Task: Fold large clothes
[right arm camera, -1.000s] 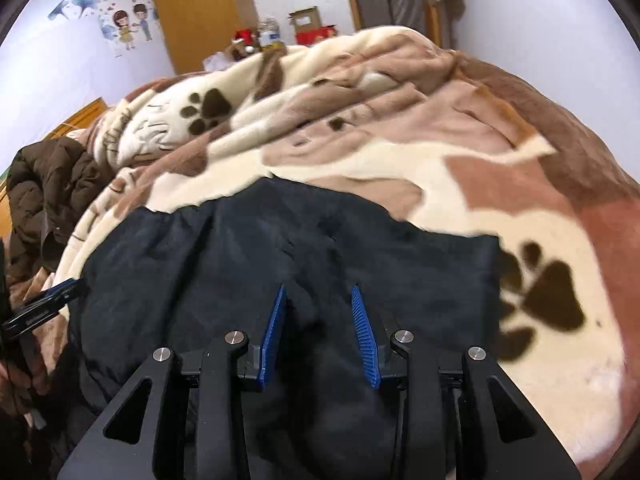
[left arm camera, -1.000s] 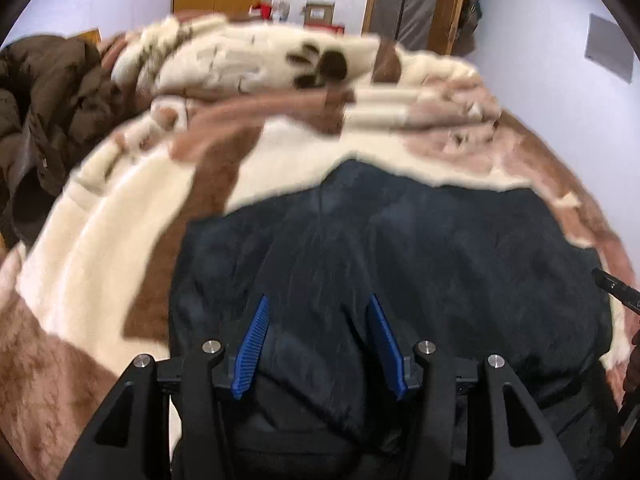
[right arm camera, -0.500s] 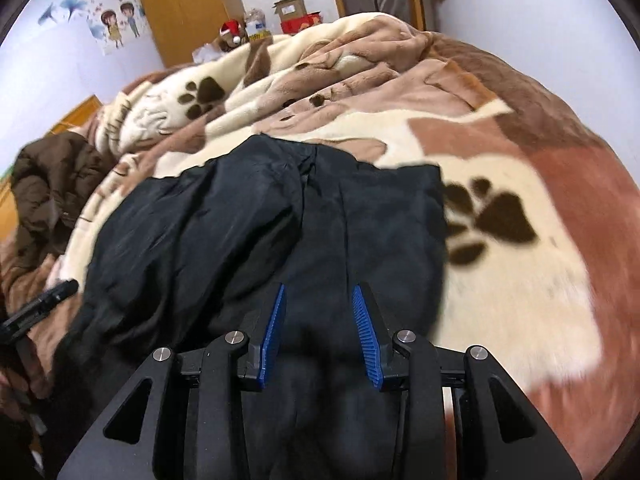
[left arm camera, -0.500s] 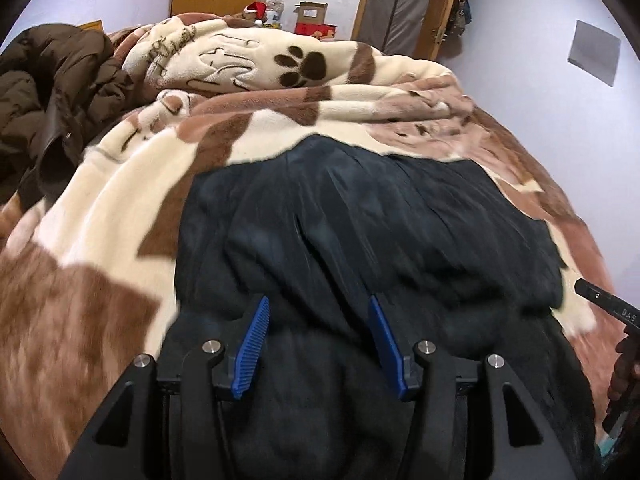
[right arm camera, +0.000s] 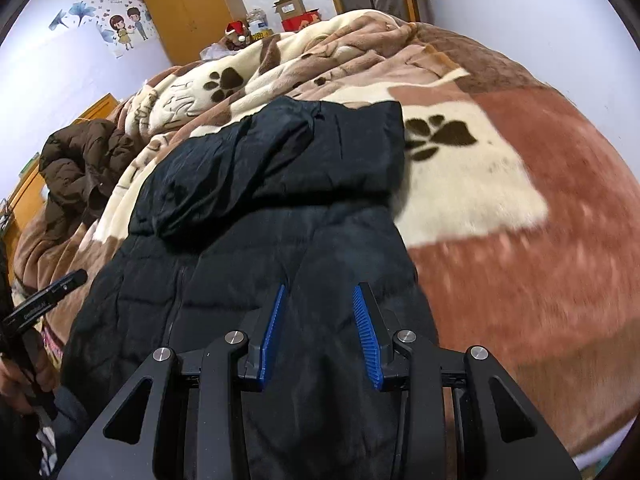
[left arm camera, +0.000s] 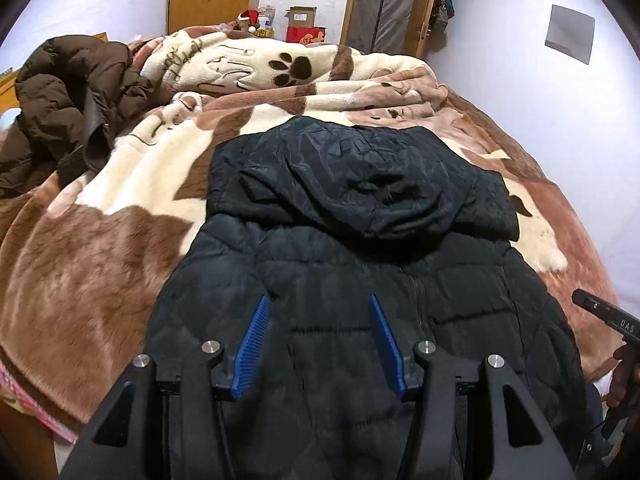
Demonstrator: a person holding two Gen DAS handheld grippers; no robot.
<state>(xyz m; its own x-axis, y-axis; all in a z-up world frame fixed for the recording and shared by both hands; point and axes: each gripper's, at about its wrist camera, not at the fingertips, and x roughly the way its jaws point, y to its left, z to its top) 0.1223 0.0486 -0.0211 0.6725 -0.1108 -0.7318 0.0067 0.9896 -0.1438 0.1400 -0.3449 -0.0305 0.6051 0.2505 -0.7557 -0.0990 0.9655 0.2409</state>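
A black hooded puffer jacket (left arm camera: pixel 360 248) lies spread on the bed, hood (left arm camera: pixel 360 176) at the far end, zipper running down the middle. It also shows in the right wrist view (right arm camera: pixel 256 240). My left gripper (left arm camera: pixel 318 312) is open and empty above the jacket's near left part. My right gripper (right arm camera: pixel 318 300) is open and empty above the jacket's near right part. The jacket's near hem is hidden behind the grippers. Each gripper's tip shows at the edge of the other's view.
A cream and brown paw-print blanket (left arm camera: pixel 100 240) covers the bed. A brown puffer coat (left arm camera: pixel 60 104) lies heaped at the far left, also in the right wrist view (right arm camera: pixel 76 168). Boxes and a wardrobe stand beyond the bed; a wall runs along the right.
Both grippers have pulled back toward the near end of the jacket and risen. The jacket now lies stretched out flat with its hood showing. Both jaws stay open.
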